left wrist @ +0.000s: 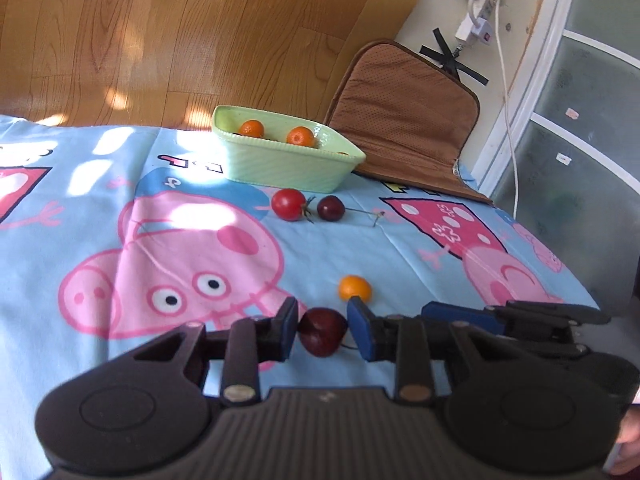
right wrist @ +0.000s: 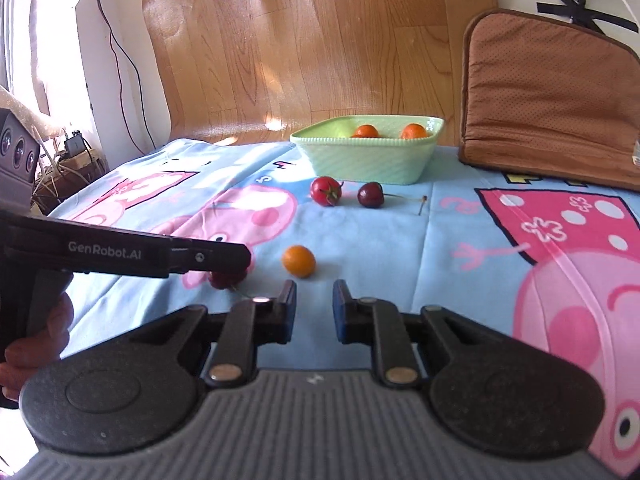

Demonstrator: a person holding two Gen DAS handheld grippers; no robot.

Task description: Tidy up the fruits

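My left gripper (left wrist: 323, 322) stands around a dark red cherry (left wrist: 322, 331) low over the cartoon cloth, its blue pads close on both sides, a small gap showing on the right. A small orange fruit (left wrist: 354, 288) lies just beyond it. A red tomato (left wrist: 288, 204) and a second dark cherry (left wrist: 330, 208) lie in front of a green dish (left wrist: 280, 164) holding orange fruits (left wrist: 301, 136). My right gripper (right wrist: 314, 292) is open and empty, just short of the orange fruit (right wrist: 298, 261). The left gripper (right wrist: 224, 258) covers most of its cherry (right wrist: 224, 279) there.
A brown cushion (left wrist: 404, 120) leans at the back right beside the dish (right wrist: 372, 160). A white cable (left wrist: 508, 112) hangs down the wall on the right. The cloth's right edge (left wrist: 576, 280) drops off near the window frame.
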